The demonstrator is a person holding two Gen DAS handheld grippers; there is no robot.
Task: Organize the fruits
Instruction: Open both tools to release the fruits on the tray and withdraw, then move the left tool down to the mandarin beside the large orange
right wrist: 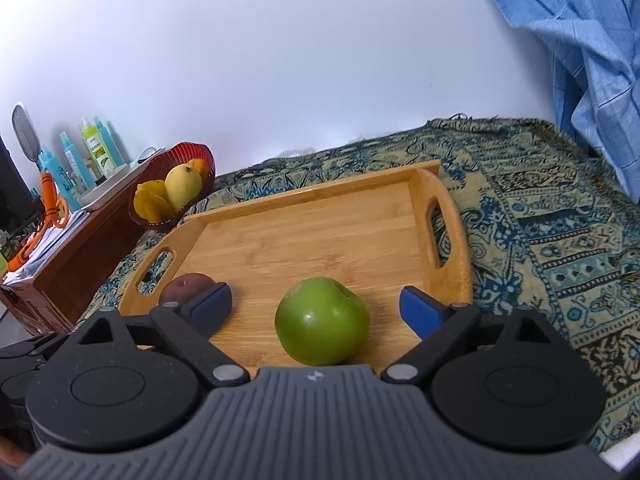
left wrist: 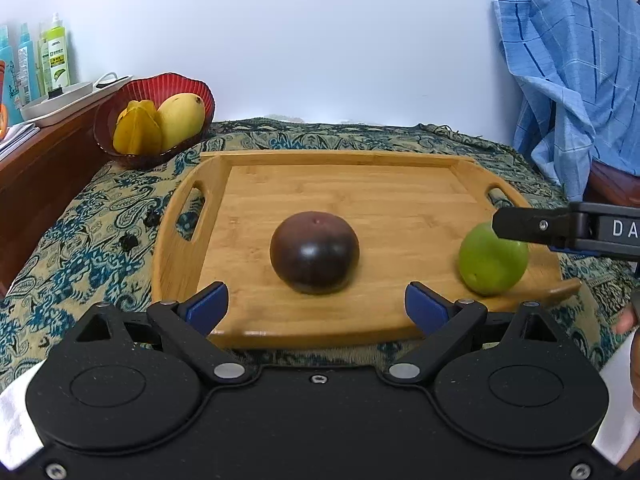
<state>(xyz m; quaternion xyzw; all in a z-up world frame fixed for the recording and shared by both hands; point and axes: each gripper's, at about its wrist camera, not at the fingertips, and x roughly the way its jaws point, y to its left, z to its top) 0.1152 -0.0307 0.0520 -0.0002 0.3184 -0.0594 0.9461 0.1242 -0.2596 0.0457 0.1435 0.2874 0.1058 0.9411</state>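
A dark purple round fruit (left wrist: 315, 252) rests on the wooden tray (left wrist: 360, 184), just beyond my left gripper (left wrist: 316, 306), which is open with its blue pads apart from the fruit. A green apple (right wrist: 322, 322) sits near the tray's (right wrist: 320, 224) front right edge, between the wide blue pads of my open right gripper (right wrist: 316, 306) without touching them. In the left wrist view the apple (left wrist: 493, 260) shows with a right gripper finger (left wrist: 520, 226) over it. The purple fruit (right wrist: 186, 286) peeks out behind the right gripper's left pad.
A red bowl (left wrist: 154, 116) with a mango (left wrist: 180, 118) and a starfruit (left wrist: 136, 130) stands at the back left on the patterned cloth (left wrist: 80, 232). A wooden cabinet (left wrist: 48, 152) with bottles is beyond it. A blue checked cloth (left wrist: 572, 72) hangs at right.
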